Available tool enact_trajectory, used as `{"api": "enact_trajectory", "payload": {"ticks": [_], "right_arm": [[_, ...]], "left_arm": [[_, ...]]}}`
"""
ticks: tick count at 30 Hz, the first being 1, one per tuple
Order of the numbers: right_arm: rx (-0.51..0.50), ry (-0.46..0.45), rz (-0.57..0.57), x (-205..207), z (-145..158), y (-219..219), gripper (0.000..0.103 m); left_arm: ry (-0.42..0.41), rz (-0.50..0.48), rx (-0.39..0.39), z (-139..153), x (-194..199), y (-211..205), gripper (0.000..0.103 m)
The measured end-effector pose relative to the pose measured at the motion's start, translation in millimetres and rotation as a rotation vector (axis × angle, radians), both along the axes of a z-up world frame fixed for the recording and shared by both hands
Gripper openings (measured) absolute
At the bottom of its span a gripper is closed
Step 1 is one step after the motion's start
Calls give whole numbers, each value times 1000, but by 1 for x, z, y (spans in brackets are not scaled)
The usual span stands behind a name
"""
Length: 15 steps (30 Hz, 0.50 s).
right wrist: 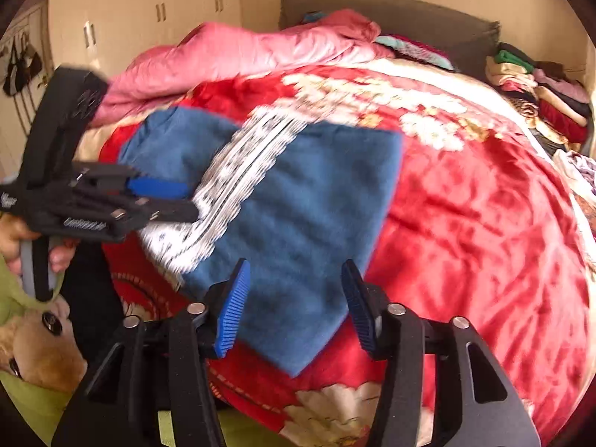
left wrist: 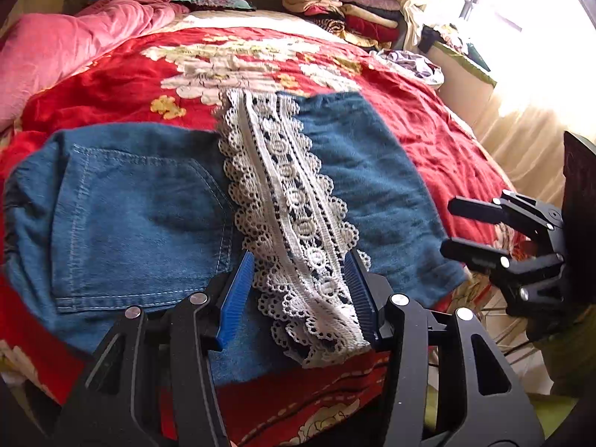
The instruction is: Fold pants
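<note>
Blue denim pants (left wrist: 141,216) with a white lace strip (left wrist: 298,231) down the side lie folded flat on the red floral bedspread (left wrist: 111,85). My left gripper (left wrist: 300,264) is open, its blue pads either side of the lace near the pants' near edge. My right gripper (right wrist: 296,287) is open and empty over the near corner of the pants (right wrist: 298,205). The right gripper also shows at the right edge of the left wrist view (left wrist: 462,227). The left gripper shows in the right wrist view (right wrist: 175,201), at the lace strip (right wrist: 231,175).
A pink quilt (left wrist: 67,41) lies bunched at the bed's far left. Stacks of folded clothes (left wrist: 342,11) sit at the far right by the headboard. A curtained window (left wrist: 521,37) is to the right. A stuffed toy (right wrist: 33,342) sits by the bed's near left edge.
</note>
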State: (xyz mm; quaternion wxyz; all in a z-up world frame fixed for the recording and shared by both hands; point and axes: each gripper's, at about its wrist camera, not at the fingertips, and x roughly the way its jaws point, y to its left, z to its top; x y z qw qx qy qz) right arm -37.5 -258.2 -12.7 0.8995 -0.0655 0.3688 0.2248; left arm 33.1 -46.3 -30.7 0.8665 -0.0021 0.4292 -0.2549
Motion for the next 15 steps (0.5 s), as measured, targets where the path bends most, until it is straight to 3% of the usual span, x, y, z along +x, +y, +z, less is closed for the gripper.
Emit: {"api": "enact_trajectory", "payload": {"ticks": [5, 10, 15], "right_arm": [[3, -38, -69, 30, 18, -7, 54], [-21, -61, -43, 74, 30, 8, 54], [-14, 12, -6, 127, 22, 27, 54]], "left_arm": [[-13, -30, -9, 9, -8, -5, 43], [4, -95, 27, 0, -12, -24, 43], [39, -99, 49, -11, -8, -25, 44]]}}
